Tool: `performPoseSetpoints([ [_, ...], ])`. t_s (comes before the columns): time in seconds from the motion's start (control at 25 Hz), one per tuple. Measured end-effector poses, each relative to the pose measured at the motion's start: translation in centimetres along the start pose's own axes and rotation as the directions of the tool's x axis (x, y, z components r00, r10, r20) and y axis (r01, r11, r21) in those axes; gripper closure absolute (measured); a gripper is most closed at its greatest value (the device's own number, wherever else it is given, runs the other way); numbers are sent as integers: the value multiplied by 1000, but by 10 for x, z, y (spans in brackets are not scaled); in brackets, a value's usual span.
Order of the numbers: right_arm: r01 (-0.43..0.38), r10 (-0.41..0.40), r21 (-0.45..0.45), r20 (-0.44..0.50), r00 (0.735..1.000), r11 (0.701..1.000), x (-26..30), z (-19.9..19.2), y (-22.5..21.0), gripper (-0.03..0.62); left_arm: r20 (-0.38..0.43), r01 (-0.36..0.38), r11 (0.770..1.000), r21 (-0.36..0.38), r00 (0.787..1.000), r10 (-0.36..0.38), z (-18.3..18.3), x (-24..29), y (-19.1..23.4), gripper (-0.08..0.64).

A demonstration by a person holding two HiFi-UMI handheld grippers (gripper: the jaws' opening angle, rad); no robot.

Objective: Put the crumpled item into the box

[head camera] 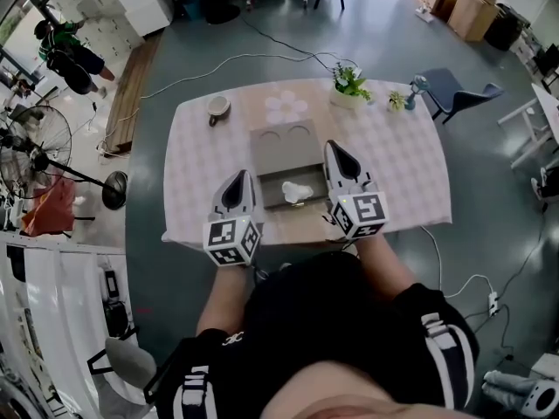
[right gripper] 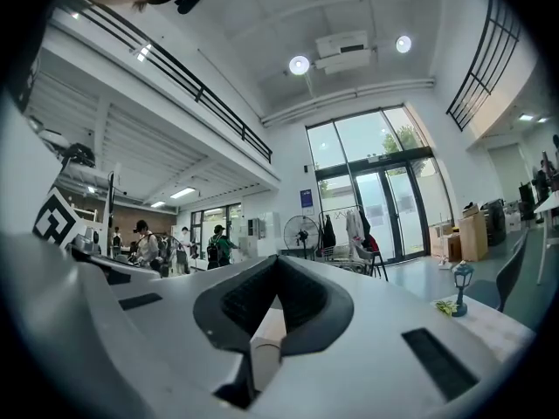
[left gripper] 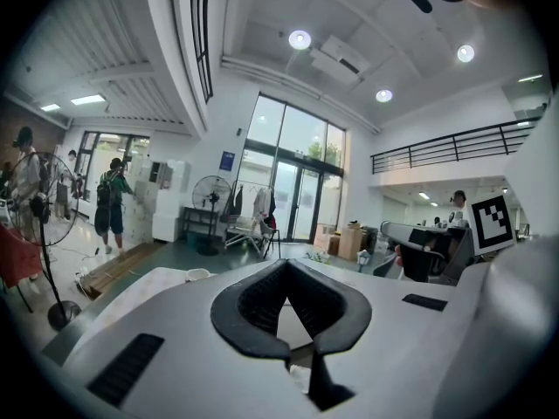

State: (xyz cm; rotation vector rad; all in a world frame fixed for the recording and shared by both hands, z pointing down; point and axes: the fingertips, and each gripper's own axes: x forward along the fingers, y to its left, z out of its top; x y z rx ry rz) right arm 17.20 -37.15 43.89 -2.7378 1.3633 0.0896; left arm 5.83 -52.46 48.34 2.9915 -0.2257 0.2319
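A white crumpled item lies inside the open grey-brown box at the middle of the table. The box's lid, with two round cut-outs, lies flat behind it. My left gripper hovers just left of the box, shut and holding nothing. To the right of the box is my right gripper, also shut and empty, its tip level with the lid. Both gripper views look out over the room, with the left gripper's and the right gripper's black pads meeting at the tip.
The table has a pale checked cloth. At its far side stand a cup, a flower-shaped mat, a potted plant and a small lamp figure. A blue chair is at the far right. Fans and cables are on the floor.
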Motion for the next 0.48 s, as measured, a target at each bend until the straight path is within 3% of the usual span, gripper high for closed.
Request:
performPoseSetpoints([
  [0.48, -8, 8, -6, -12, 1000, 1000, 6, -7, 9, 591, 5, 0, 1000, 0, 1000, 0, 2, 0, 9, 558],
])
